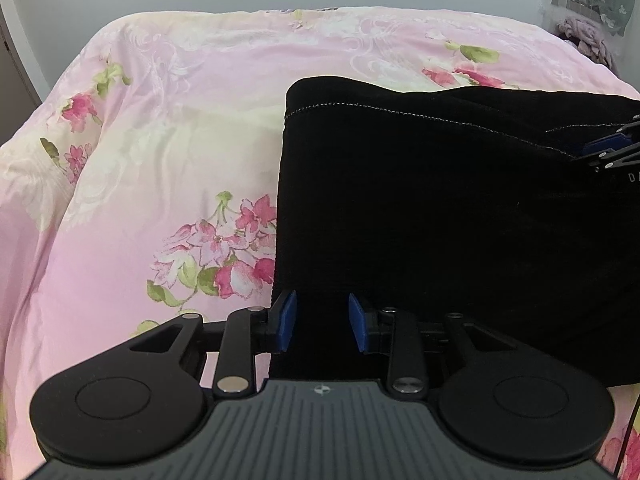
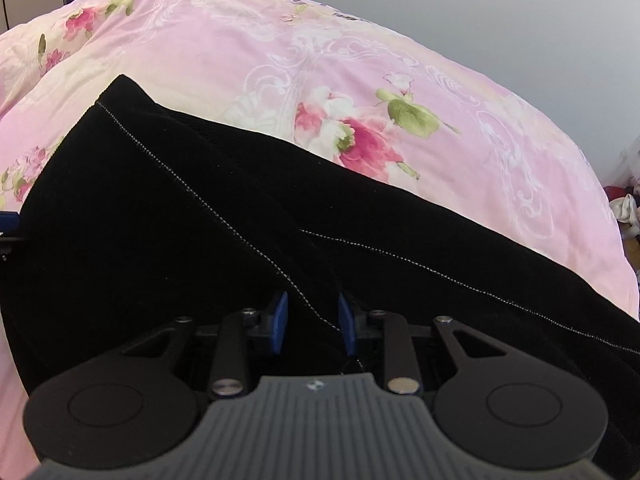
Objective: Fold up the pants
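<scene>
Black pants (image 1: 440,200) with a light stitched hem line lie folded on the pink floral bed cover (image 1: 160,140). My left gripper (image 1: 322,322) sits at the near left edge of the pants, its blue pads apart with black cloth between them. My right gripper (image 2: 312,322) is over the near edge of the pants (image 2: 200,220), pads apart with a stitched fold of cloth between them. The right gripper's tips also show at the right edge of the left wrist view (image 1: 612,148), resting on the pants.
The bed cover (image 2: 400,100) spreads to the left and behind the pants. A grey wall rises behind the bed. Bundled clothes (image 1: 584,36) lie at the far right corner. The bed's edge drops off at the right (image 2: 624,248).
</scene>
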Motion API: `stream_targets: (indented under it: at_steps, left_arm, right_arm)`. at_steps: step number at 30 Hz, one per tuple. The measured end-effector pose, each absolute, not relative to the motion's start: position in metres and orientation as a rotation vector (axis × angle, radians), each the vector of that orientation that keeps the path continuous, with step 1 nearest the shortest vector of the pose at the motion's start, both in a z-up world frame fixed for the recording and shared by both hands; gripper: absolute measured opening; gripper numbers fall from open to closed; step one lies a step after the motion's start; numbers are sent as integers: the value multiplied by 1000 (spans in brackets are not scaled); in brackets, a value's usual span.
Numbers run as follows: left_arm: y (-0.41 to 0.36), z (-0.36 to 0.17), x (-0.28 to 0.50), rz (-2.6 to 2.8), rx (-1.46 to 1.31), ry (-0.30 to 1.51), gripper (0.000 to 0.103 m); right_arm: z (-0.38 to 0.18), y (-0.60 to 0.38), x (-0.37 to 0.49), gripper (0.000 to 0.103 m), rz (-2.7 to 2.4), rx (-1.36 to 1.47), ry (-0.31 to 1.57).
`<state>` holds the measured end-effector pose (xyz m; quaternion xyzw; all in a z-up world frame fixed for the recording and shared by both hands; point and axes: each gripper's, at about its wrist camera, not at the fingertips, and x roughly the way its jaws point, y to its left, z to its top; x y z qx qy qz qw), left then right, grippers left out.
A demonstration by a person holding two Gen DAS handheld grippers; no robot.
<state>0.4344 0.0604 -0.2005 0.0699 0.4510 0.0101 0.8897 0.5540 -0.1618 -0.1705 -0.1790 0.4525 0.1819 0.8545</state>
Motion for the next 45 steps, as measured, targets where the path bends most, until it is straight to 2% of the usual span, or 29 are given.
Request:
stream_targets:
  at_steps: [2, 4, 9, 12, 17, 25, 34, 45]
  left_arm:
    - [58, -197, 432, 29, 161, 916, 38]
    - [54, -192, 428, 45, 177, 902, 38]
    - [38, -172, 421, 106, 178, 852, 38]
    - [23, -159, 416, 91, 165, 821, 43]
    - [8, -151, 405, 45, 75, 826, 48]
    - [-18, -147, 399, -62, -37, 805, 48]
    - [-52, -156, 425, -154, -98, 849, 48]
    - [-112, -183, 455, -169, -8, 895, 47]
  right_arm:
    - [-164, -167, 551, 26, 379, -377, 944]
    - [-155, -181, 545, 47, 346, -368, 943]
    - [-137, -235, 533, 52, 283, -300, 958]
    - [-131, -275, 526, 63, 223, -247, 994]
    - [-125, -346, 509, 71, 116, -83, 1036]
    - [-133, -442, 471, 71, 10, 276, 1062]
    - [-159, -491, 446, 72, 18, 486, 1067]
    - [-192, -556, 445, 72, -57, 737, 1002]
